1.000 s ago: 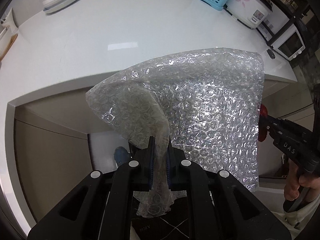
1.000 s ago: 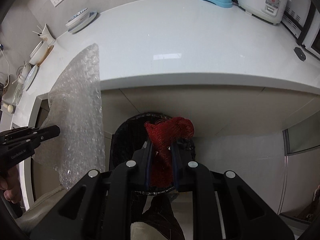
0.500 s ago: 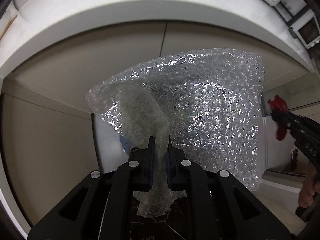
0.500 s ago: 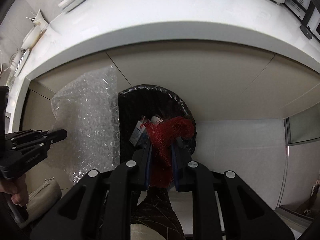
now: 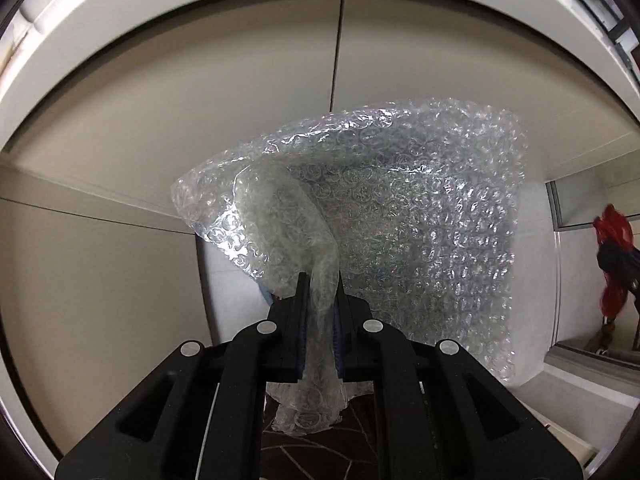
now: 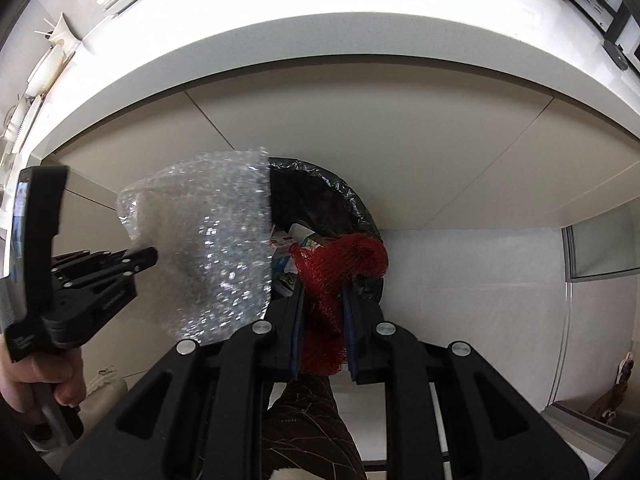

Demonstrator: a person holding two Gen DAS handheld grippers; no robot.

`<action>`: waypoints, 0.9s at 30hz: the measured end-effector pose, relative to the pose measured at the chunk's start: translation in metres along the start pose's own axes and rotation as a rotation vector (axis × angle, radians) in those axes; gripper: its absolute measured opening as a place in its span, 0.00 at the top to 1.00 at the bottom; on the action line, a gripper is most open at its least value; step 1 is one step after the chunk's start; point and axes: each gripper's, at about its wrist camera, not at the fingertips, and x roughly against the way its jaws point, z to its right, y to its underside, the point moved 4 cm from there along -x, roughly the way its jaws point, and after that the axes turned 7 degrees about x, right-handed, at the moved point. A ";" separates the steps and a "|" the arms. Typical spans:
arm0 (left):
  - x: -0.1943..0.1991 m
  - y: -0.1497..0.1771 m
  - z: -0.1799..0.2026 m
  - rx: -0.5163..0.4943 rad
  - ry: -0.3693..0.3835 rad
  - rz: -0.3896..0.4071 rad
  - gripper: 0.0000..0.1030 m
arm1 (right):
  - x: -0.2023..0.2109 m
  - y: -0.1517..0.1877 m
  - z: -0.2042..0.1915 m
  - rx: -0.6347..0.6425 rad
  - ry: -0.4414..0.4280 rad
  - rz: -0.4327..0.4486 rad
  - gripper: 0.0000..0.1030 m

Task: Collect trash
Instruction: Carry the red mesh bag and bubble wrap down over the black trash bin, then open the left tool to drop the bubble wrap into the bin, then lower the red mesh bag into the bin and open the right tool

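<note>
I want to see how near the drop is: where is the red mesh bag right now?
In the right wrist view, the red mesh bag is clamped in the right gripper, over the black-lined trash bin, right of the bubble wrap.

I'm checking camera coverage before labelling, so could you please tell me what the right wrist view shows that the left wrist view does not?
Only the right wrist view shows the black-lined trash bin with cartons inside, the hand on the left gripper, and dishes on the countertop.

Only the left wrist view shows the left gripper's fingers clamped on the bubble wrap.

Both show the bubble wrap, the red mesh bag, the right gripper holding it, and the beige cabinet fronts.
</note>
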 end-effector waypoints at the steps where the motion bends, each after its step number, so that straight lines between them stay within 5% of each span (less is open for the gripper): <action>1: -0.003 -0.001 0.003 -0.005 -0.013 0.000 0.89 | -0.002 0.000 0.001 -0.001 0.002 -0.002 0.85; 11: 0.010 -0.003 0.024 0.000 0.040 0.046 0.55 | -0.007 -0.003 0.007 -0.027 -0.005 -0.011 0.85; 13: 0.016 -0.004 0.023 0.005 0.047 0.062 0.42 | -0.008 -0.005 0.006 -0.027 -0.013 -0.011 0.85; 22: 0.053 -0.030 -0.005 0.061 0.120 0.142 0.06 | -0.017 -0.020 -0.014 0.029 -0.047 -0.018 0.85; 27: 0.070 -0.034 -0.018 0.101 0.185 0.161 0.06 | -0.027 -0.032 -0.027 0.068 -0.060 -0.015 0.85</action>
